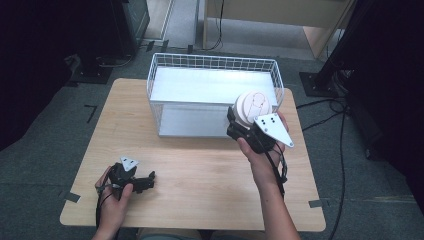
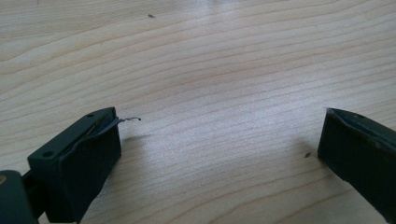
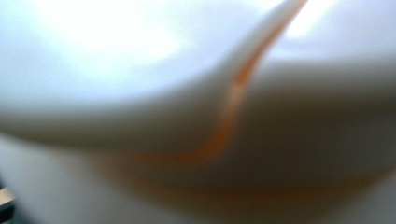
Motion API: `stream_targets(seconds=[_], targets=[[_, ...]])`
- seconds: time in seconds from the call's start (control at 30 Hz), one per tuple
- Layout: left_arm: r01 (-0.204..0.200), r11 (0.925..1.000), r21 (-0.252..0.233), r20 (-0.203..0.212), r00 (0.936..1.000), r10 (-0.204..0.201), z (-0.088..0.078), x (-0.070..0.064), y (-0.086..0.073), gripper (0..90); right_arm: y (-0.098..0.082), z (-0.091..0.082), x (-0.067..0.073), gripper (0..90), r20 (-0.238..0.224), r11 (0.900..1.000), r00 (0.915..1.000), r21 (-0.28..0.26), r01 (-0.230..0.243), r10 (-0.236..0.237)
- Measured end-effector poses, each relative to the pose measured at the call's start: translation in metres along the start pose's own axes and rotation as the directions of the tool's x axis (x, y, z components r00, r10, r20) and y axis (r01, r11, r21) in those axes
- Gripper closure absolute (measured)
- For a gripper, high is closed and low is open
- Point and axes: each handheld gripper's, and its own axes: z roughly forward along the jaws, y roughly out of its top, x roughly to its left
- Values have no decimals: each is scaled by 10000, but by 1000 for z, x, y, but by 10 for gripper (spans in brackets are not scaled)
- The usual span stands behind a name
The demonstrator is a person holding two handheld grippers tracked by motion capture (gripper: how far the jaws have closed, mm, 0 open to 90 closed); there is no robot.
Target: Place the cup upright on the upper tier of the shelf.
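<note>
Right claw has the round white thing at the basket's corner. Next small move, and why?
Probably carry it a little further over the rim and lower it inside. The right claw holds the round white object at the near right corner of the white wire basket, apparently above its floor. The left claw rests open on the table.

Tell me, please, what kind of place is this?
Probably a lab or recording room, not a home: grey carpet floor, cables running to black stands, and a plain wooden table bearing just a white wire basket.
</note>
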Motion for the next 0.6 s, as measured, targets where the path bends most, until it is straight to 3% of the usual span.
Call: stream_targets(seconds=[0.6], targets=[[0,10000,13,13,10000,0,0,0,0,0,32,32,13,157,-99,9996,9999,-294,32,-35]])
